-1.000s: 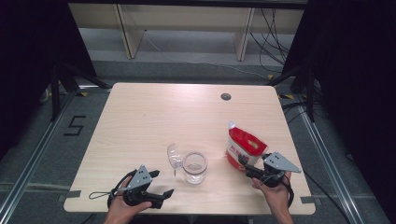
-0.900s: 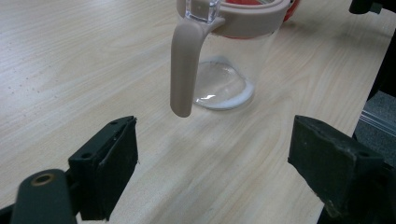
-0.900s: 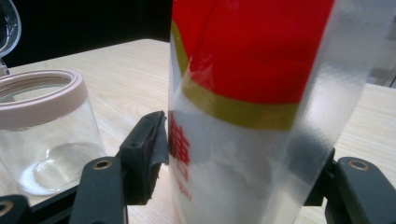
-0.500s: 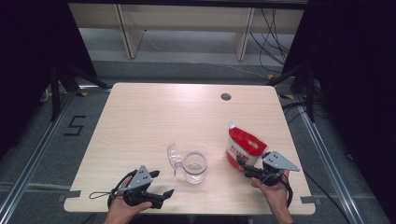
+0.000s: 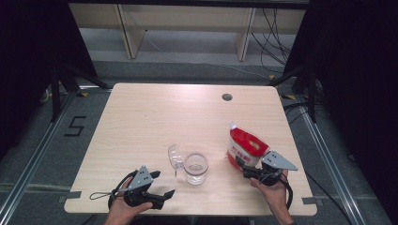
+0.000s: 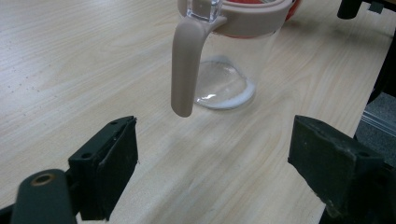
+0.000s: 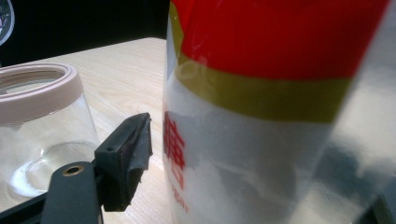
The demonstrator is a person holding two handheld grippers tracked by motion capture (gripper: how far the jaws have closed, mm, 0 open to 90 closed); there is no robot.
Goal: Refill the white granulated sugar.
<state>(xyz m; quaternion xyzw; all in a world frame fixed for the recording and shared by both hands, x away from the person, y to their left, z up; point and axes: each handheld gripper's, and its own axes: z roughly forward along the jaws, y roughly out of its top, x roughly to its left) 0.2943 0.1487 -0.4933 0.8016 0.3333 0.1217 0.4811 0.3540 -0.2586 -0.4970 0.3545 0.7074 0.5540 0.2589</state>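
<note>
Pale wooden table (image 5: 155,122) — dark grommet hole (image 5: 227,97) near far edge

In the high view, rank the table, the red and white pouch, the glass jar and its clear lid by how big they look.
1. table, by far the largest.
2. red and white pouch.
3. glass jar.
4. clear lid, seen tilted beside the jar, so its rank against the jar is unsure.

jar (image 5: 195,168) left of pouch (image 5: 245,149), on table (image 5: 155,117)
</note>
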